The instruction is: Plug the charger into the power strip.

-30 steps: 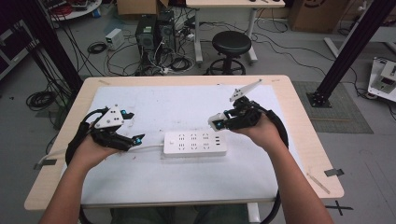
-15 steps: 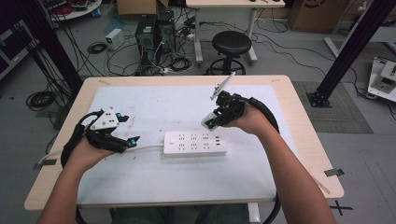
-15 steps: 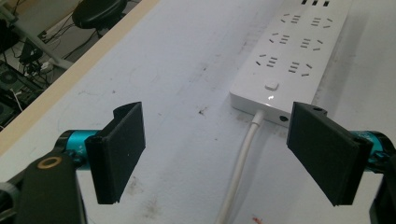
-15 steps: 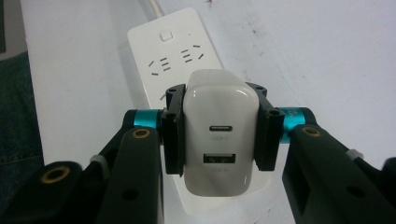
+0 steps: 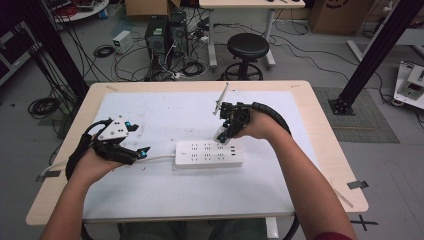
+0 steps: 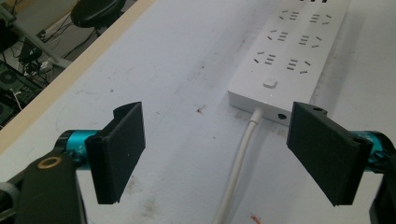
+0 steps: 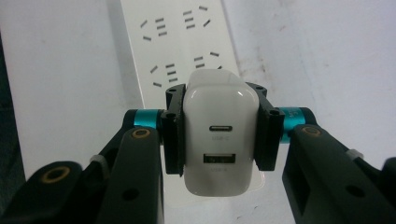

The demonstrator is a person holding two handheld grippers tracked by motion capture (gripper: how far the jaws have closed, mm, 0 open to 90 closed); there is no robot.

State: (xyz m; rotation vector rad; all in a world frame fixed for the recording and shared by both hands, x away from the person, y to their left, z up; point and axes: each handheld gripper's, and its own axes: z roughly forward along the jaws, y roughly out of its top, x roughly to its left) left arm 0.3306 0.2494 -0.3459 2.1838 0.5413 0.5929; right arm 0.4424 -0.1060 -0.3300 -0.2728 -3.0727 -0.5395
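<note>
Two grippers work over a white power strip [image 5: 209, 154] lying mid-table [image 5: 320, 150]. The right gripper [image 7: 218, 126] pinches a white USB charger [image 7: 218, 140] just above the strip's right end. The left gripper [image 6: 217, 154], jaws spread wide, straddles the strip's cord [image 6: 240, 158].

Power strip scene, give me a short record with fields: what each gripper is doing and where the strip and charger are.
surface: white mat on the table
power strip: lies flat, cord toward left gripper
left gripper: open, cord between its fingers, nothing gripped
right gripper: shut on charger
charger: white, two ports facing camera, held over the strip
</note>
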